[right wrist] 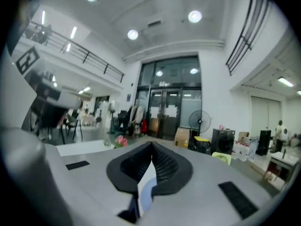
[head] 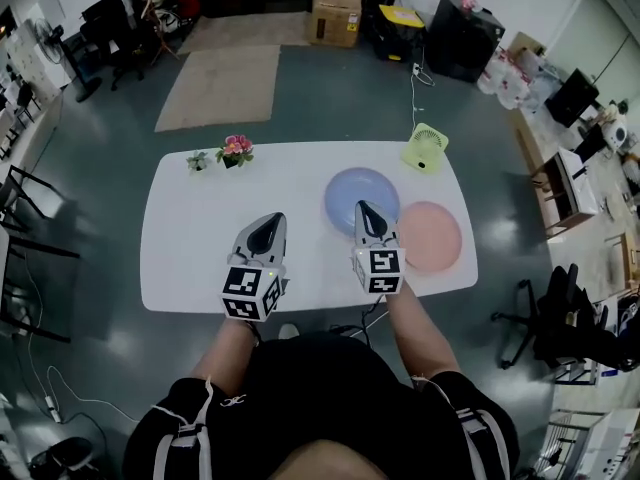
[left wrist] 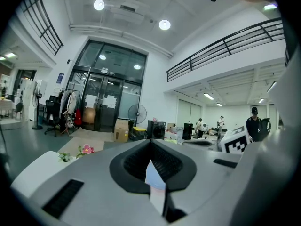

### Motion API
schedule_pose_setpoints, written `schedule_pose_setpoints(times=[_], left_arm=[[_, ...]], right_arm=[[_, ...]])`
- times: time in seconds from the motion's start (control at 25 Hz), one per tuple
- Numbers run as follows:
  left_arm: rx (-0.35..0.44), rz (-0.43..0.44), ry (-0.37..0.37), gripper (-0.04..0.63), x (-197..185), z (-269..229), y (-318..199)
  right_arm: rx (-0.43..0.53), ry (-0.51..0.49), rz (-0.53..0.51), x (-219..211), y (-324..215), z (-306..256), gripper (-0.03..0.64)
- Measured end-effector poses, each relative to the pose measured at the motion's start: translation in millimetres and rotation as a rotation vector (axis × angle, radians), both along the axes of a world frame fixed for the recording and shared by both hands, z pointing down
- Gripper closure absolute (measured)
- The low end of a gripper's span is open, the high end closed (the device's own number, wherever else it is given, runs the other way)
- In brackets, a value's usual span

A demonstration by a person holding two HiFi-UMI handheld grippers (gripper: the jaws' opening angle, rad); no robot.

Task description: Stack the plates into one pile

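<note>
While I watch from the head view, both plates sit on the right half of the white desk (head: 200,238). The blue plate (head: 345,193) lies toward the far edge. The pink plate (head: 435,238) lies just beside it, closer to the right edge and the near right corner. The right gripper (head: 365,212) hangs over the spot where their rims come closest, so I cannot tell whether they touch. The left gripper (head: 268,224) hovers over bare desk left of the blue plate. A green fan (head: 424,148) stands at the far right corner. Pink flowers (head: 236,150) and a small plant (head: 198,160) stand along the far edge, left of middle.

The left gripper view gives me what the head view cannot: the jaws meet at their tips, with nothing clamped between them. It looks level across the room, so neither plate shows plainly, only the flowers at the left and the right gripper's marker cube (left wrist: 236,142) at the right. Beyond are a standing fan (left wrist: 137,113) and a cardboard box (left wrist: 121,132) by the glass doors.

The right gripper view shows the same for its own jaws: tips together and empty. A white and blue sliver shows in the slit below them, too small for me to name. The flowers sit left of the jaws and the green fan to the right.
</note>
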State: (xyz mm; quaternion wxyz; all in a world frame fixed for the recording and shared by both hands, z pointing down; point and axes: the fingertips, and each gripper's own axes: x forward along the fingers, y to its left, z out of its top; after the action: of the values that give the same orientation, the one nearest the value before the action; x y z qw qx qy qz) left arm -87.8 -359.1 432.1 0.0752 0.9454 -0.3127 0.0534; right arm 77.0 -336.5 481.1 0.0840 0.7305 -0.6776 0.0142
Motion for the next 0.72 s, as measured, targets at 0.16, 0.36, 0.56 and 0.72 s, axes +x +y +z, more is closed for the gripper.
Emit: schedule_pose_setpoints(times=[0.16, 0.36, 0.56, 0.72], left_arm=[[0.012, 0.007, 0.012, 0.583, 10.2, -4.5, -1.2], [0.013, 0.033, 0.022, 0.583, 19.8, -6.9, -4.5], [-0.027, 0.107, 0.025, 0.583, 28.5, -0.5, -14.5], [-0.034, 0.157, 0.021, 0.583, 62.8, 8.3, -6.5]], right_arm=[[0.191, -0.078, 0.048, 3.0, 23.9, -57.0, 0.601], [0.246, -0.123, 0.069, 7.2, 33.3, -74.7, 0.601], [0.236, -0.143, 0.119, 13.2, 29.7, -78.9, 0.601], [0.244, -0.145, 0.171, 45.3, 45.8, -74.5, 0.601]])
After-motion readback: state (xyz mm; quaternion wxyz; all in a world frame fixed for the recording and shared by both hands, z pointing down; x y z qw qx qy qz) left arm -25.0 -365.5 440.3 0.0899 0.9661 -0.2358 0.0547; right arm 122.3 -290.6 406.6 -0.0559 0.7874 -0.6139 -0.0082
